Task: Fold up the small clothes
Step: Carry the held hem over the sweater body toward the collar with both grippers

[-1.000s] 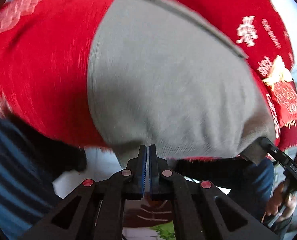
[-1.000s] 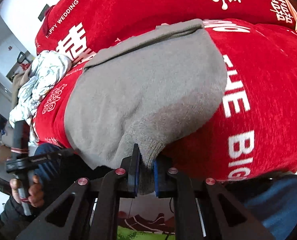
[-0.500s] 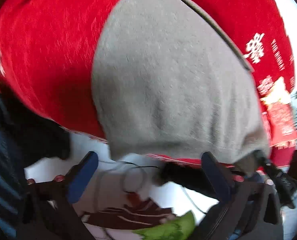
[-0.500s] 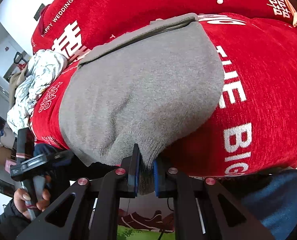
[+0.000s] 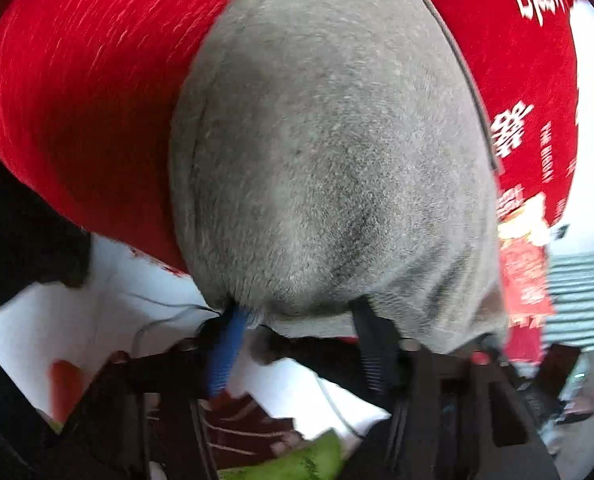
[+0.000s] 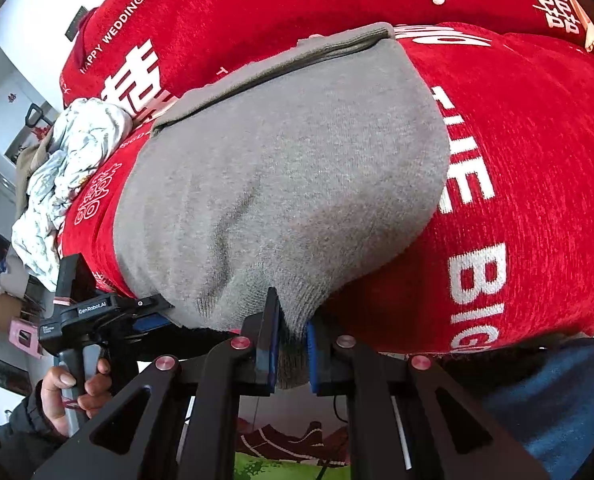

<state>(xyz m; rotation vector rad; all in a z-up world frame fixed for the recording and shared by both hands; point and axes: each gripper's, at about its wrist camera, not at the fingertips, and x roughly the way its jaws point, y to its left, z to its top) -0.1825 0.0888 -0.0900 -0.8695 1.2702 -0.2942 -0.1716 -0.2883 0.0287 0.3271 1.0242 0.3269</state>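
Red fuzzy cloth with white lettering [image 6: 517,160] covers the desk, fills most of both views. On it lies the grey knit garment [image 6: 289,184], spread flat, folded band edge along its far side, near edge hanging off the desk front toward the person. Crumpled pale patterned cloth pile [image 6: 69,168] sits on the red cloth well off to the left in the right wrist view, apart from the grey piece. Right gripper [image 6: 291,344]: jaws clenched on the garment's near right corner, grey knit pinched between the blue pads. Left gripper [image 5: 297,340]: jaws closing, partly apart, the garment's near left edge sits between them; blurry view, cannot tell if the pads press the fabric yet. In the right wrist view the left gripper shows at the garment's left corner, black body with a white label, a person's hand [image 6: 73,388] in a dark sleeve wrapped round its handle. Below the desk edge: white floor, cable, a patterned red-and-green mat [image 6: 281,452], blue trouser leg at lower right.
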